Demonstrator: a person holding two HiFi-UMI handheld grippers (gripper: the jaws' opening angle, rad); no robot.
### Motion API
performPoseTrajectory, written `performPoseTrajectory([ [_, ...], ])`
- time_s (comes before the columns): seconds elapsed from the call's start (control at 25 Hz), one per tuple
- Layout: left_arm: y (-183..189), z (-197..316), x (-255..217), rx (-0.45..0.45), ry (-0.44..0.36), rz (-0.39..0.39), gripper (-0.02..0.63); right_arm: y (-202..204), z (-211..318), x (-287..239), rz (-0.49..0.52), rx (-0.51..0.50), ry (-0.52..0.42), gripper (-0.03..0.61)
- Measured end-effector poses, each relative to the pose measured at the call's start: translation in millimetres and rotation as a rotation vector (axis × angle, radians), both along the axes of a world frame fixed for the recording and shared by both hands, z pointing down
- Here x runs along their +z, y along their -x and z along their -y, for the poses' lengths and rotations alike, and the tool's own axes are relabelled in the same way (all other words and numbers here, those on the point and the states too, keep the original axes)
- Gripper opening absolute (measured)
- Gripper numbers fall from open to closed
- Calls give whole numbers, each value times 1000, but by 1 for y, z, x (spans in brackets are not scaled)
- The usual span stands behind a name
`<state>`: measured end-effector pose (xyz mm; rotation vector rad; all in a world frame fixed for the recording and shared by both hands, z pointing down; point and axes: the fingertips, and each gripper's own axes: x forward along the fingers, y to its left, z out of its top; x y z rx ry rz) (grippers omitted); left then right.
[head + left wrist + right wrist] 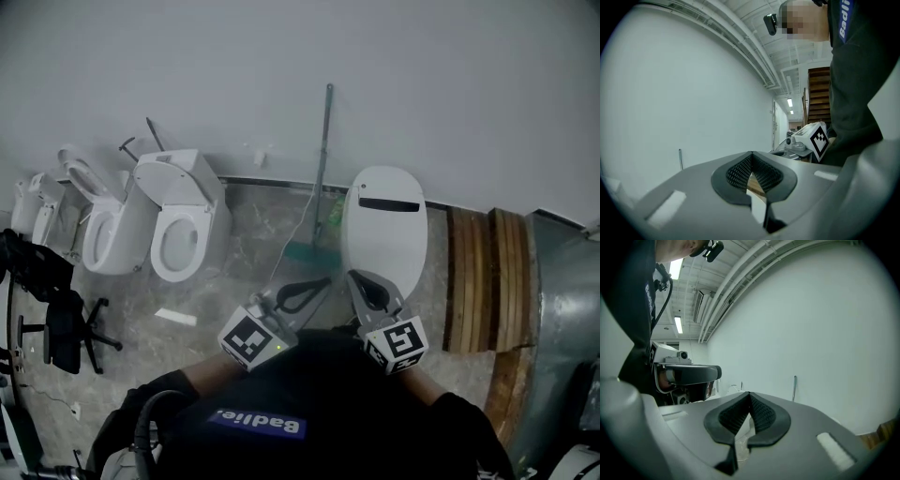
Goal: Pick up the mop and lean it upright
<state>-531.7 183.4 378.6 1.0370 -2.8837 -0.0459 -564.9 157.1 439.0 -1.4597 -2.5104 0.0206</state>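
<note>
The mop stands upright against the white wall, its thin grey handle [323, 159] rising from a green head [305, 251] on the floor. The top of the handle [680, 159] shows in the left gripper view, and the handle [794, 387] also shows in the right gripper view. My left gripper [302, 294] and right gripper [371, 291] are held close to my body, well short of the mop. Both are shut with nothing between the pads. The left gripper [751, 157] and right gripper [750, 397] point roughly level toward the wall.
A closed white toilet [384, 225] stands just beyond my right gripper. Several open toilets [183, 220] line the wall at left. Wooden planks [478, 281] and a metal duct [562, 309] lie at right. A black office chair [66, 328] is at far left.
</note>
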Motion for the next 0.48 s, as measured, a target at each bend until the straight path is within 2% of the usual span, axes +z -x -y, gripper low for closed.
performPoseTrajectory([
  [0.24,-61,-20,11,61,-63,-15,20,-62,-12,12,-25,75,-61,3],
  [0.48,-90,-17,14,96,-112,-16,20,-95,-4,10,-21,108,-98,3],
])
